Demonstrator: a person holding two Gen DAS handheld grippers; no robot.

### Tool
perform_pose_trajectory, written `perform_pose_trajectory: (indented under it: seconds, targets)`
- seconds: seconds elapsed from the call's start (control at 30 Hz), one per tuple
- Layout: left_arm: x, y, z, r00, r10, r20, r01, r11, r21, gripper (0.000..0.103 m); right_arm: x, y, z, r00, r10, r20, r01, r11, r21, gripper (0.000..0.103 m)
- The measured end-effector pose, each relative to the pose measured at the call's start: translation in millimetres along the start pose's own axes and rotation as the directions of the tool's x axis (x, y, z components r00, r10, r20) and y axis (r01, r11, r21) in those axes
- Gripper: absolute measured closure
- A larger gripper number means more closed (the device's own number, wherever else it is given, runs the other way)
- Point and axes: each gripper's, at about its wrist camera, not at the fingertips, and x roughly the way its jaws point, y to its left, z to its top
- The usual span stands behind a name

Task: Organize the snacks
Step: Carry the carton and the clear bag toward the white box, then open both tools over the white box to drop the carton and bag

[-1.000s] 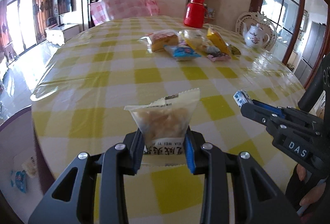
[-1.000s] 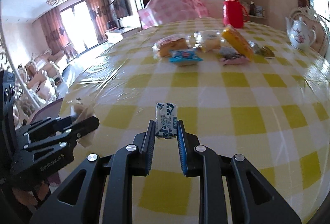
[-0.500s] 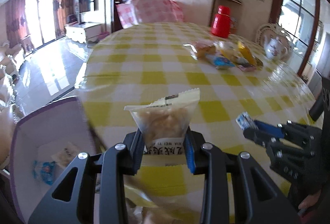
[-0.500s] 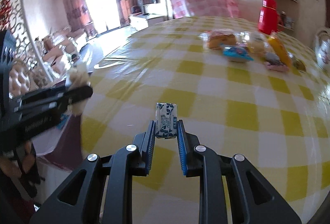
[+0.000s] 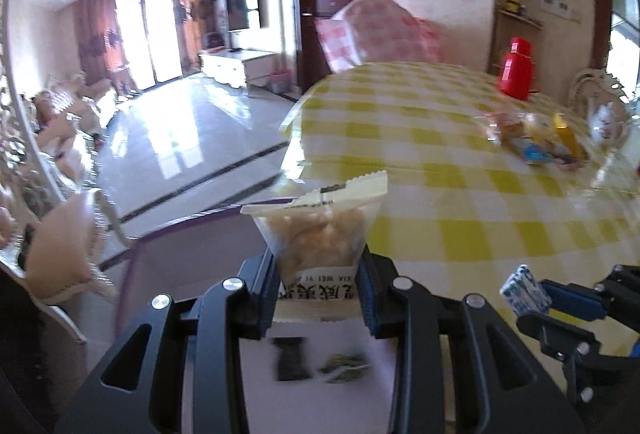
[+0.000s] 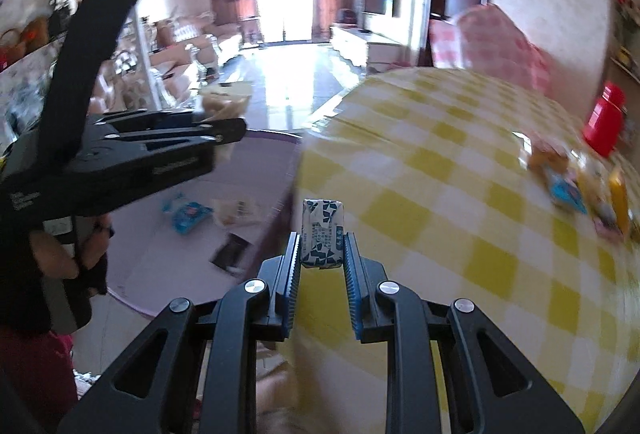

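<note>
Your left claw (image 5: 318,298) is clamped on a clear snack packet (image 5: 318,238) printed "XIA WEI YI", held above the purple bin (image 6: 256,170) beside the table (image 6: 460,194), while your right claw (image 6: 322,274) pinches a blue-and-white wrapped candy (image 6: 322,234) over the table's edge.

The snack packet (image 5: 320,234) is clear glossy plastic film with a crimped edge; the small candy (image 6: 322,234) wears printed shiny wrap. The checked tablecloth (image 5: 460,202) looks slick under a clear glossy cover, and the floor (image 5: 192,138) gleams like polished tile
</note>
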Motion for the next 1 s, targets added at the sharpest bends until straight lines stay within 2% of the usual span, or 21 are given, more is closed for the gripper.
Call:
perform_pose_trajectory:
  seconds: [0.17, 0.3, 0.43, 0.47, 0.5, 0.57, 0.6, 0.67, 0.77, 0.87, 1.0]
  targets:
    - [2, 44, -1, 0.993, 0.118, -0.031, -0.118, 0.993, -0.012, 0.069, 22, 38, 20, 0.997, 0.077, -0.027, -0.079, 0.995, -0.063, 0.081]
    - [7, 79, -6, 0.983, 0.169, -0.074, -0.172, 0.984, -0.038, 0.069, 43, 66, 26, 0.99, 0.118, -0.074, -0.125, 0.987, -0.104, 0.081]
    - [16, 101, -11, 0.969, 0.22, -0.113, -0.227, 0.972, -0.056, 0.067, 64, 86, 28, 0.971, 0.208, -0.115, -0.221, 0.969, -0.114, 0.081]
    - [19, 104, -13, 0.966, 0.226, -0.125, -0.236, 0.97, -0.063, 0.058, 66, 87, 29, 0.968, 0.225, -0.115, -0.237, 0.965, -0.112, 0.078]
    - [20, 107, -14, 0.962, 0.239, -0.132, -0.25, 0.966, -0.07, 0.034, 68, 85, 29, 0.965, 0.24, -0.111, -0.251, 0.963, -0.099, 0.074]
    - [16, 107, -14, 0.952, 0.286, -0.104, -0.294, 0.953, -0.072, 0.011, 65, 73, 28, 0.959, 0.273, -0.083, -0.277, 0.96, -0.044, 0.051]
    - [13, 106, -13, 0.949, 0.301, -0.09, -0.308, 0.949, -0.069, 0.008, 63, 64, 28, 0.959, 0.277, -0.065, -0.278, 0.961, -0.01, 0.049]
    - [12, 102, -10, 0.949, 0.305, -0.078, -0.31, 0.948, -0.066, 0.005, 58, 49, 28, 0.962, 0.271, -0.041, -0.27, 0.962, 0.03, 0.048]
    - [12, 93, -9, 0.956, 0.286, -0.069, -0.29, 0.955, -0.058, 0.005, 39, 17, 24, 0.975, 0.22, 0.015, -0.22, 0.971, 0.089, 0.047]
    - [13, 77, -6, 0.961, 0.273, -0.048, -0.275, 0.961, -0.035, 0.005, 20, -17, 14, 0.989, 0.138, 0.059, -0.145, 0.979, 0.142, 0.031]
    - [15, 53, -4, 0.976, 0.217, -0.026, -0.218, 0.976, -0.015, 0.005, -4, -68, -8, 0.997, 0.062, 0.053, -0.072, 0.972, 0.223, 0.026]
